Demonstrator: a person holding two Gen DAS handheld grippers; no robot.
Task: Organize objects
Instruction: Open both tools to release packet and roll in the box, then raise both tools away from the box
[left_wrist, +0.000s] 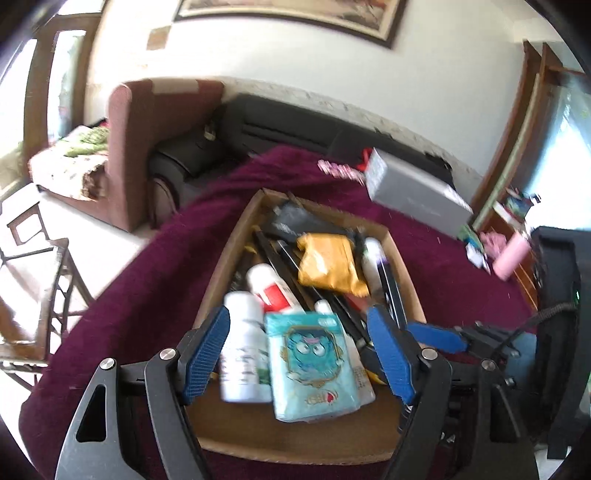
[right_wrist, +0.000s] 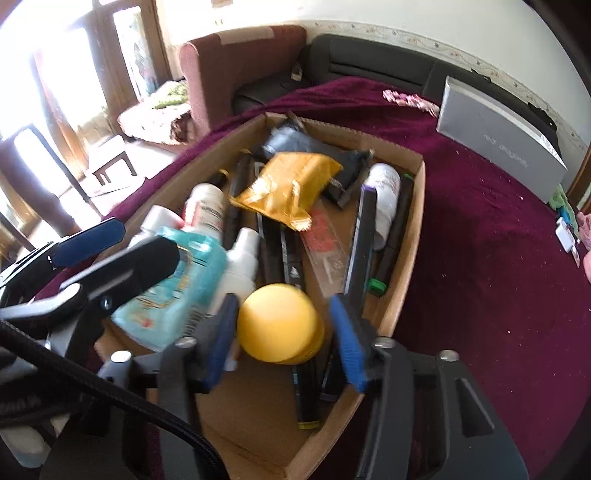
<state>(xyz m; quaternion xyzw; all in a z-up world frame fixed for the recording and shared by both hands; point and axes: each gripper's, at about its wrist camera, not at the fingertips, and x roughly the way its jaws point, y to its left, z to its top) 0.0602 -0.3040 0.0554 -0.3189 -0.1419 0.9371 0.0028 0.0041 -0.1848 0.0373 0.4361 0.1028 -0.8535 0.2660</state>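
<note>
Yellow ball (right_wrist: 279, 326) between open right gripper (right_wrist: 286, 341) jaws, cardboard box (right_wrist: 410, 236)

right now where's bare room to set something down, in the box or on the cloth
Bare cardboard box floor shows only at the near end, below the yellow lid. The rest is crowded. The maroon cloth right of the box, up to the grey box, is widest.

Each claw (left_wrist: 299, 354) has black arms, blue ribbed pads (right_wrist: 354, 343), silver screws and a braided cable.

Lettering on grey box (right_wrist: 498, 142) seems unreadable, inverted.
</note>
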